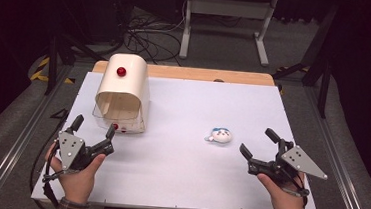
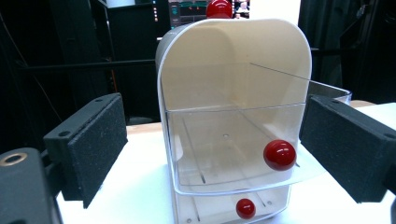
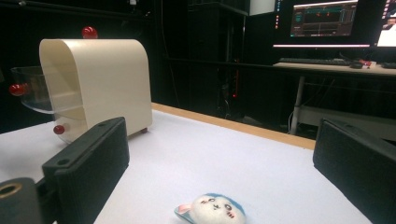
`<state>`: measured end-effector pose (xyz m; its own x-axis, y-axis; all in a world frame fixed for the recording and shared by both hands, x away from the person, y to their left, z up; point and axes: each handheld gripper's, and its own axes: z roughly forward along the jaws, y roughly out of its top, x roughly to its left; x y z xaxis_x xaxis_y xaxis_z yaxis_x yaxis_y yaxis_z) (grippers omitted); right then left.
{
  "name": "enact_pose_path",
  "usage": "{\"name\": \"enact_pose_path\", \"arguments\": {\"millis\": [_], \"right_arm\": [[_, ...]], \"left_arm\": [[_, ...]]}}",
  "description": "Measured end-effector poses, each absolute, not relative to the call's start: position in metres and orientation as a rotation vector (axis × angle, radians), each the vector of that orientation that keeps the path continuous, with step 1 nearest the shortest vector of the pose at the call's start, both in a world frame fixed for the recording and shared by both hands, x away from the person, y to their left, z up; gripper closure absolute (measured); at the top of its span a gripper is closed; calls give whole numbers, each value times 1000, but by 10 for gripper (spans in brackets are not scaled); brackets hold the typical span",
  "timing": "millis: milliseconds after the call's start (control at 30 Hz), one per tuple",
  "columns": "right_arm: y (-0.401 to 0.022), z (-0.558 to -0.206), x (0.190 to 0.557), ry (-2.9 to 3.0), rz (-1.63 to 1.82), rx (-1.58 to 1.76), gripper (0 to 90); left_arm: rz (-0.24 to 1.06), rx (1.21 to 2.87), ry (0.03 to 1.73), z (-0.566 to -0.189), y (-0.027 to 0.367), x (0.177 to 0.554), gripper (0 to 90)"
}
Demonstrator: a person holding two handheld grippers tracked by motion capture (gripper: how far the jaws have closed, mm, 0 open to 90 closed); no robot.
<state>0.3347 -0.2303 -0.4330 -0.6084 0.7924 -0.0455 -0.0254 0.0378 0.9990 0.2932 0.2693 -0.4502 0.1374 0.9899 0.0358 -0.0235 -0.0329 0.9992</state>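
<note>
A cream arched cabinet (image 1: 123,87) stands at the table's left, with a red knob (image 1: 121,71) on its top. Its clear upper drawer (image 2: 233,140) is pulled out, and that drawer's red knob (image 2: 279,155) faces me. Below it sits the lower drawer with a smaller red knob (image 2: 245,208). My left gripper (image 1: 94,126) is open just in front of the drawers, with nothing between its pads (image 2: 88,144). A small white and blue plush toy (image 1: 220,135) lies right of centre. My right gripper (image 1: 258,142) is open a little right of the toy (image 3: 212,207), not touching it.
The white table top (image 1: 178,169) has a wooden strip (image 1: 201,74) along its far edge. Behind it stand a desk frame (image 1: 228,17) and loose cables (image 1: 148,39) on the floor. A desk with monitors (image 3: 327,18) is in the right gripper view.
</note>
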Motion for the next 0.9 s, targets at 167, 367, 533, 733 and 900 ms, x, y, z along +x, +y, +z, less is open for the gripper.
{"name": "enact_pose_path", "arguments": {"millis": [167,367,533,733,900], "right_arm": [[-225,-435,336,1715,1626,770,31],[-218,-439,338,1753,1600,770,28],[-215,-443,340,1773,1581,781,43],[-212,-444,340,1781,1575,779,44],[-213,-445,339,1778,1564,783,51]], "left_arm": [[1121,1301,1077,-449,273,295,40],[1114,1309,1074,-447,278,295,17],[1097,1317,1076,-445,282,296,2],[1094,1324,1069,-444,284,296,2],[1093,1318,1066,-443,284,296,2]]}}
